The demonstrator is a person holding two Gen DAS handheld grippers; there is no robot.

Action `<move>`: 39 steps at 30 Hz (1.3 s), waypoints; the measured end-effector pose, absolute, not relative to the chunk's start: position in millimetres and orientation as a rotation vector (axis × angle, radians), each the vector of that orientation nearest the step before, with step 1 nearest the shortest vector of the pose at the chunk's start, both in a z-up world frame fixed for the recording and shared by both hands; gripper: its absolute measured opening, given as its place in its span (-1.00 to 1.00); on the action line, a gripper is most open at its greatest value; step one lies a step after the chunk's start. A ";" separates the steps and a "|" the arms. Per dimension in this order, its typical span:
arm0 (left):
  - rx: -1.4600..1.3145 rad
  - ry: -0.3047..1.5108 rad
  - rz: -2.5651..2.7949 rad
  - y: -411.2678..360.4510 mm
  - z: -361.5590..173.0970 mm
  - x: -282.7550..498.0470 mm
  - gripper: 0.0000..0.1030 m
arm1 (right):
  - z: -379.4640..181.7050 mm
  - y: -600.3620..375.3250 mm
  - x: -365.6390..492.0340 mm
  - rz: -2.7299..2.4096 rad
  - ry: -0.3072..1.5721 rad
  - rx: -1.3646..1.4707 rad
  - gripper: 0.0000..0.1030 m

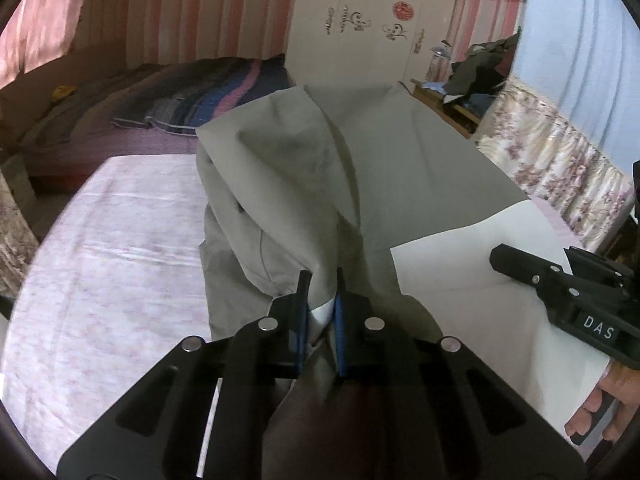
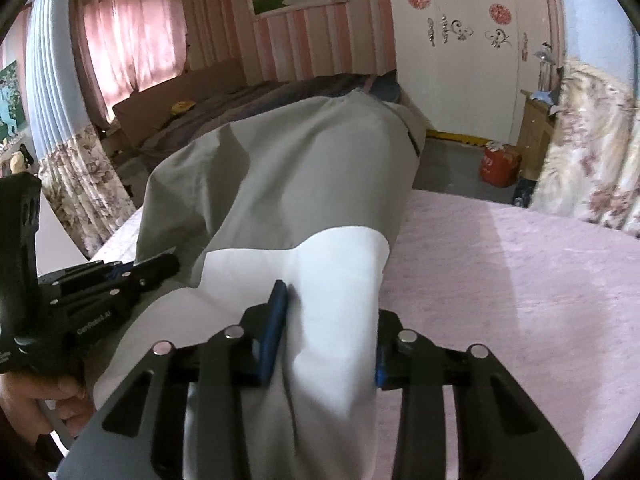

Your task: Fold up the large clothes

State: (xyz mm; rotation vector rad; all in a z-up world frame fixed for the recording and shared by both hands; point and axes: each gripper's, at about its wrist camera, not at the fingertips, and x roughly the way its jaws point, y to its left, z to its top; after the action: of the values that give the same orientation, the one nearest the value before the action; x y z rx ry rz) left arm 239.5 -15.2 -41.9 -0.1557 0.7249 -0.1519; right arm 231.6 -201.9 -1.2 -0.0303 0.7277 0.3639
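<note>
Left wrist view: garment (image 1: 304, 168) stretching straight ahead from both jaws.
Left gripper (image 1: 322, 300) pinched nearly shut on grey edge; right gripper (image 2: 332, 332) part-closed around white bunch, alongside.

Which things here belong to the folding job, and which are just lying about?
Job: grey-and-white garment; left hand-held gripper; right hand-held gripper; pink bed cover.

Lying about: red container; clothes pile; striped blanket.
</note>
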 end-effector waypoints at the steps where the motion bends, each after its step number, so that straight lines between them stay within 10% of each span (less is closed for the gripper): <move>1: -0.159 0.725 -0.160 -24.3 -42.1 240.4 -0.84 | 0.5 -212.0 232.1 0.355 0.728 -0.040 -0.31; 15: -0.089 0.714 -0.300 -221.5 -41.7 241.5 -0.81 | 10.8 -400.9 210.6 0.169 0.745 -0.063 -0.54; 29: 0.032 0.760 -0.184 -177.3 -60.2 204.3 -0.63 | -19.9 -374.6 167.3 0.123 0.657 -0.070 -0.41; 36: -0.027 0.738 -0.201 -141.5 -57.0 194.0 -0.08 | -17.3 -378.8 124.4 -0.017 0.624 -0.016 0.11; 38: -0.008 0.680 -0.192 -130.4 -46.1 175.3 0.61 | -9.8 -387.4 109.4 0.001 0.590 0.038 0.89; 39: 0.008 0.641 -0.185 -124.4 -40.5 162.9 0.94 | -6.3 -389.8 101.2 0.038 0.567 0.064 0.97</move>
State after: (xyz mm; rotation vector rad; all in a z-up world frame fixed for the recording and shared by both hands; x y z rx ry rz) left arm 162.9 -124.4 -40.5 0.0084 0.6415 -0.1846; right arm 101.2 -389.8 -6.3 0.0638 0.5672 0.0381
